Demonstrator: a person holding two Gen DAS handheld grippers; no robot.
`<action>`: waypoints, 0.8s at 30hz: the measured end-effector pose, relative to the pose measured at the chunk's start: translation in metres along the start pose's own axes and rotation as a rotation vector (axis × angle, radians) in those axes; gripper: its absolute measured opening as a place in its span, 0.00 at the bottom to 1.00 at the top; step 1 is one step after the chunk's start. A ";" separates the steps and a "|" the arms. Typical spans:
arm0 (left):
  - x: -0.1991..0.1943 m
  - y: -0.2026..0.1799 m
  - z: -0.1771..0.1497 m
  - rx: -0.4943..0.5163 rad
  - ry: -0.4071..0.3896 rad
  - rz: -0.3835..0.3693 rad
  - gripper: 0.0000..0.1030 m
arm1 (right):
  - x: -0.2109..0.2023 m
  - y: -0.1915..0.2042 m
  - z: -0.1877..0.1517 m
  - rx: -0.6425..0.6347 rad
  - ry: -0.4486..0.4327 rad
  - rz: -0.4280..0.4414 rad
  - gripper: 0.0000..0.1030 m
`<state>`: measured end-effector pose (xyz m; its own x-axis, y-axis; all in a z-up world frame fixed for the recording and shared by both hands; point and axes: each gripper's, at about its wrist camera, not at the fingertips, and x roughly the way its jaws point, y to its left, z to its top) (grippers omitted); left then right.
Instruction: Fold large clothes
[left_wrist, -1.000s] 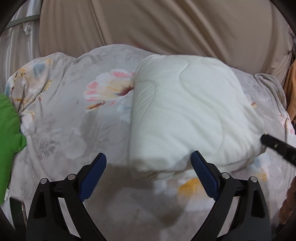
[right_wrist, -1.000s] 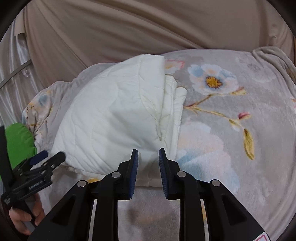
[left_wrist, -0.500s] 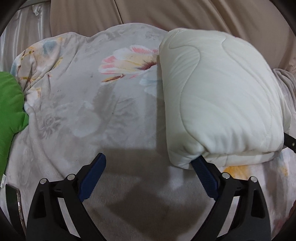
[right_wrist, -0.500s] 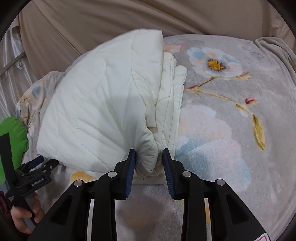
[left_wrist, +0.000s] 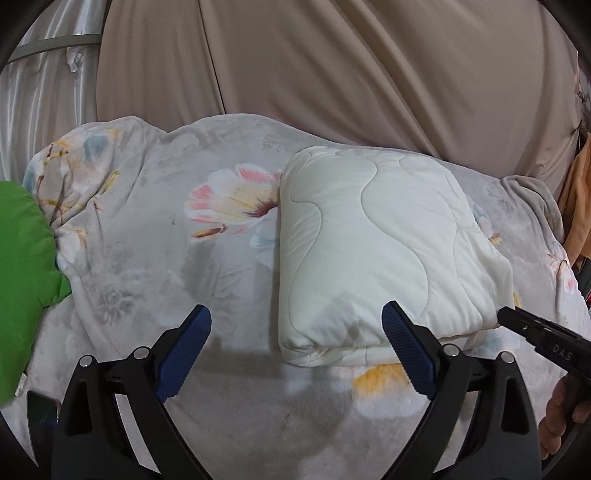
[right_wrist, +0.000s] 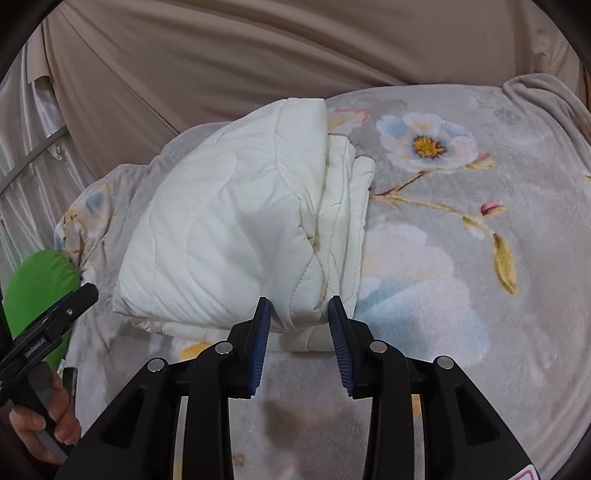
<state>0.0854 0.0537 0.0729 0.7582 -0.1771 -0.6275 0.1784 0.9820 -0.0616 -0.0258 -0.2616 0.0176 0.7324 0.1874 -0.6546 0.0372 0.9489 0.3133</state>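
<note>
Right gripper (right_wrist: 300, 308) jaws just opening astride folded quilt (right_wrist: 236, 236) corner; left gripper (left_wrist: 295, 332) wide, empty.

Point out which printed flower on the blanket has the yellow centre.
The pale blue flower, right of the folded white quilt in the right view. The pink flower on the quilt's other side has a dark red centre instead.

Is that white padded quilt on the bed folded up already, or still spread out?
Folded. The white quilt lies as a compact bundle on the flowered blanket, with several stacked layers showing along its right edge.
</note>
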 end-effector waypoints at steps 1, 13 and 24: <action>0.004 -0.003 0.000 0.008 0.006 -0.001 0.89 | -0.004 0.001 0.001 -0.004 -0.011 0.001 0.33; 0.040 -0.023 -0.030 0.025 0.090 0.028 0.89 | 0.011 -0.003 -0.016 -0.058 0.003 -0.116 0.41; 0.048 -0.042 -0.078 -0.007 0.082 0.057 0.89 | 0.002 0.003 -0.059 -0.094 -0.062 -0.184 0.54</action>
<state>0.0657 0.0094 -0.0154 0.7132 -0.1155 -0.6914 0.1322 0.9908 -0.0292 -0.0648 -0.2431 -0.0233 0.7599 -0.0043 -0.6500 0.1128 0.9857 0.1253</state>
